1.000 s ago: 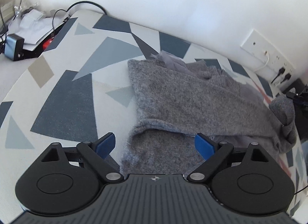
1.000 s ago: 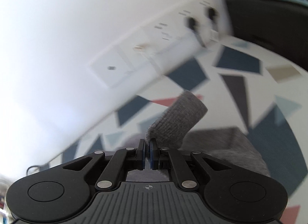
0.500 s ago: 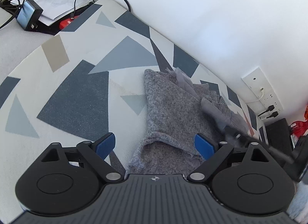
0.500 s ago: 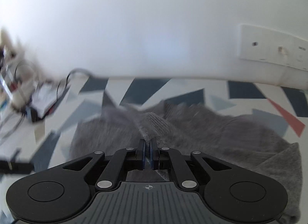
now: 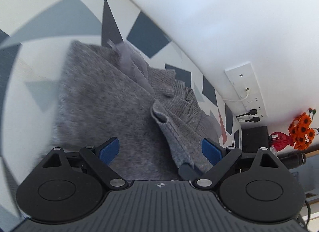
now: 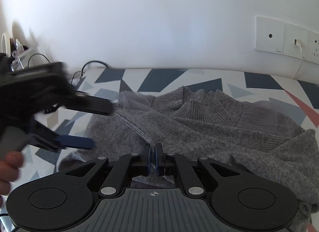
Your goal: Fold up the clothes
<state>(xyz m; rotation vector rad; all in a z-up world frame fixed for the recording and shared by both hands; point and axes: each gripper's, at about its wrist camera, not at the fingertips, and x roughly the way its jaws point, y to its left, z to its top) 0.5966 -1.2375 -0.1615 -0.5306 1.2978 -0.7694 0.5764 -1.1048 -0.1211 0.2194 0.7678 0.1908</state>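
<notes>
A grey knit sweater (image 5: 99,102) lies on a mat with a triangle pattern (image 5: 31,84), its ribbed collar (image 6: 199,102) toward the wall. One sleeve (image 6: 137,126) is stretched across the sweater's body, its cuff (image 5: 159,112) lying free. My right gripper (image 6: 153,157) is shut on this sleeve, low over the sweater. My left gripper (image 5: 160,149) hovers open over the body with the sleeve passing between its blue pads (image 5: 109,150). In the right wrist view the left gripper (image 6: 99,126) appears blurred at the left, with a hand (image 6: 10,164) holding it.
The white wall runs close behind the mat, with a socket panel (image 5: 247,90) and plugged cables (image 5: 249,119). A black box (image 5: 253,138) and a red vase of orange flowers (image 5: 301,132) stand at the right. Cables and clutter (image 6: 30,58) sit at the far left.
My right gripper has carried the sleeve from the right side over onto the sweater's body. My left gripper has swung right and closer over the sweater, still open.
</notes>
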